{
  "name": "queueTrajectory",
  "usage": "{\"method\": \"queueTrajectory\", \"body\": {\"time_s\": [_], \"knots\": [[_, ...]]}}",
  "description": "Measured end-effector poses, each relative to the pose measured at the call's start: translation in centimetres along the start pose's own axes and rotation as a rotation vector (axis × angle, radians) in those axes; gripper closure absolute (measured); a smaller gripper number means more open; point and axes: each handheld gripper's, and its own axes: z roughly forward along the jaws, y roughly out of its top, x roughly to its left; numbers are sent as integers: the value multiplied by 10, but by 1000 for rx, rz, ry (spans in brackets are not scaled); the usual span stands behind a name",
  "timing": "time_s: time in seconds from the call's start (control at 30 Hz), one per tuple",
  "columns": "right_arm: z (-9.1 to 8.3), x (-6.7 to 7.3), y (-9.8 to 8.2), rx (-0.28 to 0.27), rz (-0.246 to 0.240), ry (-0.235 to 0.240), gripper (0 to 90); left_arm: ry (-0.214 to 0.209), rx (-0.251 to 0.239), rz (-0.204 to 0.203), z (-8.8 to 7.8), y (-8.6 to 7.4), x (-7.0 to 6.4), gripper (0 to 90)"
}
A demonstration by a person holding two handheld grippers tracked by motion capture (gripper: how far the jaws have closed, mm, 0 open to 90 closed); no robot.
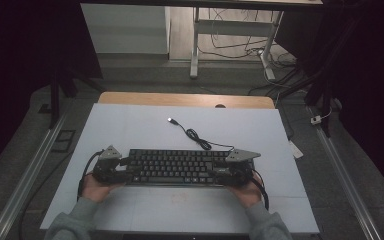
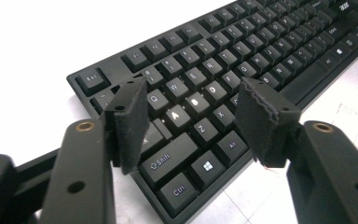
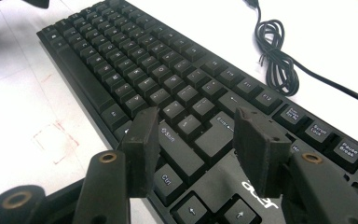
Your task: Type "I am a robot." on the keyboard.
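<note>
keyboard: black full-size keyboard (image 1: pixel 175 166) lies flat on the white sheet (image 1: pixel 130 125) covering the bench, long side parallel to the near edge, nearer that edge than the far one, roughly centred left to right.
cable: keyboard's cable (image 1: pixel 197 138) leaves its far right part, makes a small bundled loop on the sheet, ends in a USB plug (image 1: pixel 170 120) toward the far edge, well apart from the keys.
left gripper: left gripper (image 2: pixel 191 109) at the keyboard's left end, jaws spread, nothing pinched. In the left gripper view the 2 pads hang above the A/Z/X area, Shift and Ctrl keys just below them; contact with the keys can't be told.
right gripper: right gripper (image 3: pixel 193 135) at the keyboard's right end, jaws spread, nothing between the pads. In the right gripper view they sit over the right Shift/Enter zone, arrow keys at the bottom.
hands: left hand (image 1: pixel 96 188) and right hand (image 1: pixel 247 192) come in from the near edge, grey sleeves at the near corners.
bench: wooden top (image 1: pixel 185 99) shows along the far edge past the sheet.
</note>
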Motion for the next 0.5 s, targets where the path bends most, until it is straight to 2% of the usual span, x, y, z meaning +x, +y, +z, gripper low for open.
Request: {"method": "queueTrajectory", "body": {"time_s": [0.33,0.5], "knots": [[-1,0,0,-2,-1,-2,509,-30,7,10,-3,2,-2,385],[-1,0,0,-3,-1,-2,509,-47,7,31,-2,5,-7,383]]}}
